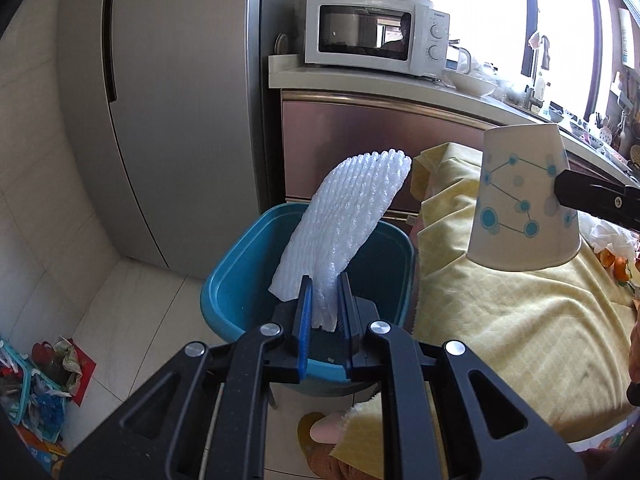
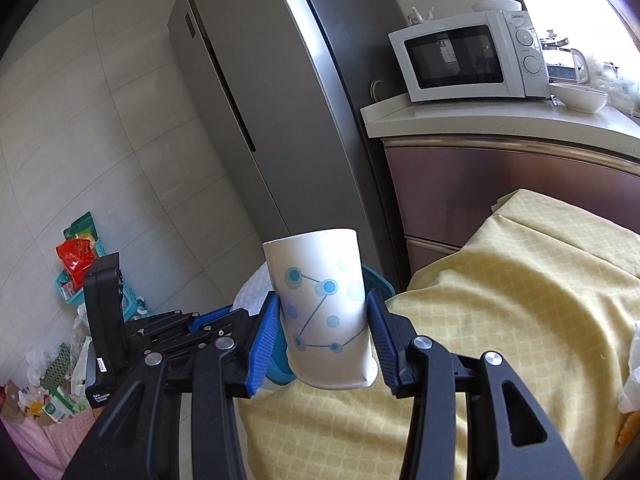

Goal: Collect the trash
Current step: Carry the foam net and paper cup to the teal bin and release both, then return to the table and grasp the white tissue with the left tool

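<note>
My left gripper point(image 1: 325, 286) is shut on a white foam net sleeve point(image 1: 344, 216), which sticks up and forward over the open teal bin point(image 1: 224, 280) on the floor. My right gripper point(image 2: 322, 320) is shut on a white paper cup point(image 2: 320, 304) with blue dots and lines, held upside down, its base pointing up. In the left wrist view that paper cup point(image 1: 520, 200) hangs at the right above the yellow tablecloth point(image 1: 500, 320), with one black finger point(image 1: 592, 196) on it. The left gripper's body point(image 2: 160, 332) shows at the lower left of the right wrist view.
A tall grey fridge point(image 1: 168, 120) stands behind the bin. A white microwave point(image 1: 376, 34) and bowls sit on the counter point(image 1: 360, 80) to the right. A basket with wrappers and loose litter point(image 2: 76, 280) lies on the floor at the left. A slippered foot point(image 1: 320, 428) stands by the table.
</note>
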Tool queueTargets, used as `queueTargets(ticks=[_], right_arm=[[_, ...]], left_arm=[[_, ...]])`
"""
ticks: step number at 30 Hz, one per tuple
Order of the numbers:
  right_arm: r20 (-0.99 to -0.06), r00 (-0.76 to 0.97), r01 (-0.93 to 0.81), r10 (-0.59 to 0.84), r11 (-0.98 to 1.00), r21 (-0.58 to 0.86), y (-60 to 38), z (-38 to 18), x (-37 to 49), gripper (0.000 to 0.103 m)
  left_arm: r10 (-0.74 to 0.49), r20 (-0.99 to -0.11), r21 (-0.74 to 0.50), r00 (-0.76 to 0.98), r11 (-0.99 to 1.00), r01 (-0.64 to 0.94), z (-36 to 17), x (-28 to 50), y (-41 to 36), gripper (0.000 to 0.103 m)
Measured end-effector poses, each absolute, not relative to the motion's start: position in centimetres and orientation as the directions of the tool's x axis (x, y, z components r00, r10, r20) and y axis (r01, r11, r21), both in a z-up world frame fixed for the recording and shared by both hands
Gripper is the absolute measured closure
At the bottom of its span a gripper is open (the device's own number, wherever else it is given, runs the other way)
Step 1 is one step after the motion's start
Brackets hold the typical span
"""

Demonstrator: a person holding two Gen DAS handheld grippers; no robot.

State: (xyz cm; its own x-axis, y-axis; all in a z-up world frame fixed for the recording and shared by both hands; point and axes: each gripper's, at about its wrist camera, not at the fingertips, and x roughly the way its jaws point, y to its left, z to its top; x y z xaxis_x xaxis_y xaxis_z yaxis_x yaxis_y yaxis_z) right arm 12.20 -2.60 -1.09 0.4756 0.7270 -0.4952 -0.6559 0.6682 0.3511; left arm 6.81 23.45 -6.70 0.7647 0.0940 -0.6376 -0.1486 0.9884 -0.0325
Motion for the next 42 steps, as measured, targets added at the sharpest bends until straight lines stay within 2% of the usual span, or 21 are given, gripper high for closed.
queueTargets(ticks=[14, 20, 21, 22, 32, 36, 42], right_arm=[[-0.628, 0.359, -0.625, 0.691, 0.678, 0.388, 4.2, -5.2, 16.6, 0.06], [-0.677, 0.34, -0.612, 0.653, 0.7, 0.368, 6.3, -6.3, 17.7, 0.059], [-0.683, 0.339, -0.607, 0.647, 0.705, 0.367, 6.5, -6.4, 17.8, 0.059], [-0.687, 0.339, -0.602, 0.643, 0.71, 0.367, 6.6, -6.5, 17.9, 0.058], [-0.675, 0.361, -0.582, 0.643, 0.721, 0.376, 5.5, -6.5, 18.3, 0.056], [-0.654, 0.38, -0.59, 0.654, 0.716, 0.374, 3.6, -5.7, 17.2, 0.054], [-0.606, 0.439, -0.606, 0.664, 0.716, 0.347, -1.0, -3.7, 14.0, 0.051]], left_arm=[[0.1, -0.729, -0.052, 0.678, 0.978, -0.201, -11.3, 11.1, 25.7, 0.09], [0.102, -0.748, -0.066, 0.656, 0.972, -0.226, -12.6, 12.6, 26.1, 0.085], [0.107, -0.751, -0.067, 0.652, 0.969, -0.237, -12.7, 12.6, 26.1, 0.078], [0.108, -0.751, -0.072, 0.652, 0.967, -0.244, -12.8, 12.9, 26.1, 0.074], [0.106, -0.715, -0.1, 0.691, 0.963, -0.252, -12.6, 12.0, 26.3, 0.064], [0.105, -0.676, -0.096, 0.73, 0.969, -0.229, -11.2, 10.8, 25.4, 0.059], [0.042, -0.598, -0.1, 0.8, 0.987, -0.127, -8.2, 9.3, 22.3, 0.051]])
